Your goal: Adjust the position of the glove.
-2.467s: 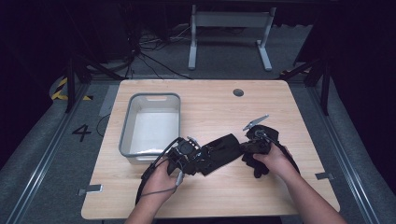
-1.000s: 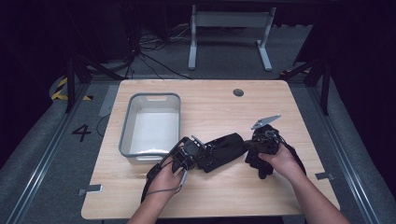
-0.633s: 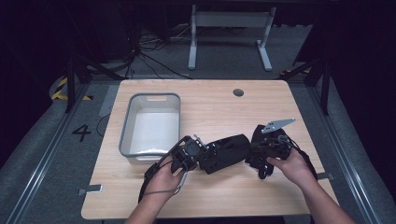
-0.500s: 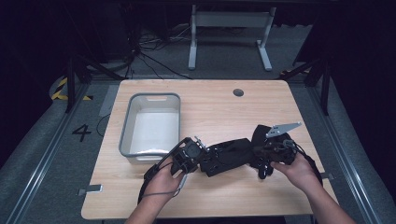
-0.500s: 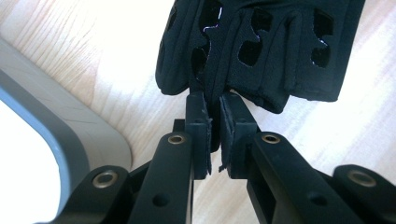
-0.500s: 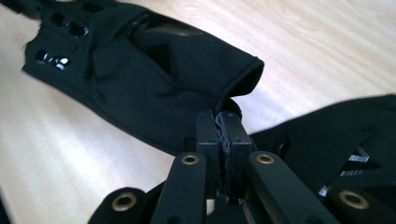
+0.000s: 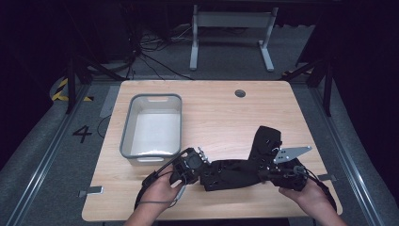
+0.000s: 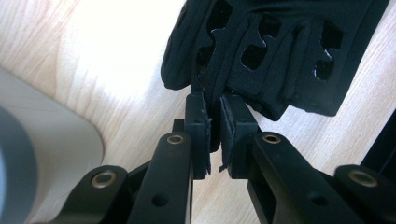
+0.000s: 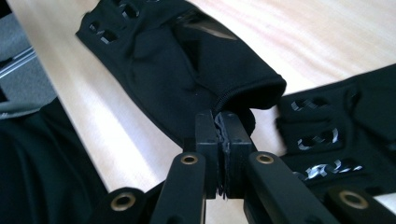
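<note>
One black perforated garment (image 7: 244, 165) is seen stretched along the near part of the wooden tabletop (image 7: 216, 113), running from near centre to the near right, with one end bent away toward the far side at its right. In the gripper views it looks like black fabric with rows of cut-out holes and a hemmed opening; whether it is one piece or two cannot be told. Two claws are counted, one in each of the two hands. The left claw (image 7: 200, 162) is held at the garment's left end, and in the left gripper view (image 8: 214, 116) its jaws are seen pressed nearly together with a fold of the holed fabric pinched between them. The right claw (image 7: 263, 173) is held at the garment's near right part, and in the right gripper view (image 9: 223, 126) its jaws are pressed tight on an edge of the fabric just below the hemmed opening. One grey rectangular bin (image 7: 129, 132) stands on the left half of the tabletop, just beyond the left claw, apart from the garment. One dark round hole (image 7: 240, 93) is seen in the far part of the tabletop.
</note>
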`<move>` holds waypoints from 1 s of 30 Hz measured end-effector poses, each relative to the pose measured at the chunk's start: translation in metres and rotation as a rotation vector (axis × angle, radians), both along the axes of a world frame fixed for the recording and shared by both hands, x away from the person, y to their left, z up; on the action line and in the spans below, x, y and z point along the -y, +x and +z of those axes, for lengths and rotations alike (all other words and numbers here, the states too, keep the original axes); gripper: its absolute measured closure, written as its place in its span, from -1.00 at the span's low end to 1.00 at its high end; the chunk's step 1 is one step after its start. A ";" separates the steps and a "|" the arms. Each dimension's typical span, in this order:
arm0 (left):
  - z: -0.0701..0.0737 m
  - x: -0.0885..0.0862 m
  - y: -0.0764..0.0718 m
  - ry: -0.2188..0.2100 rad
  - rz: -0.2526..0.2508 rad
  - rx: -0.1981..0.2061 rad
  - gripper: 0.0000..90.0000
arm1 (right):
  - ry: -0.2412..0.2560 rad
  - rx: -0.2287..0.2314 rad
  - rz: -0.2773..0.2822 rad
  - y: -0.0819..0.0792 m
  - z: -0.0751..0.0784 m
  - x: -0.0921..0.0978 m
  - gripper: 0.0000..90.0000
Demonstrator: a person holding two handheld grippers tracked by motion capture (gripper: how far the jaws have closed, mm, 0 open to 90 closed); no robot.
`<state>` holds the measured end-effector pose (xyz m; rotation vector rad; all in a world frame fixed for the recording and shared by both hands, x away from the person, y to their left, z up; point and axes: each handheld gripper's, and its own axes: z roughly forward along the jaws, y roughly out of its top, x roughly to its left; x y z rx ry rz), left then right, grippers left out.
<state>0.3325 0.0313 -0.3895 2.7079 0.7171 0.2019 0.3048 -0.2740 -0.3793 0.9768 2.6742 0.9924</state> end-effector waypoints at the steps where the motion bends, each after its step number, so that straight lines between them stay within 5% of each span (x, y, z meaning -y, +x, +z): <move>1: -0.002 0.001 0.000 0.003 -0.005 -0.008 0.83 | -0.004 -0.005 0.002 -0.002 -0.001 0.000 0.96; 21: -0.028 0.015 0.003 0.056 -0.066 -0.095 0.77 | -0.061 -0.159 0.015 0.000 -0.029 0.002 0.94; 30: -0.021 0.005 0.008 -0.017 -0.029 -0.086 0.39 | -0.030 -0.158 -0.024 0.005 -0.022 0.010 0.63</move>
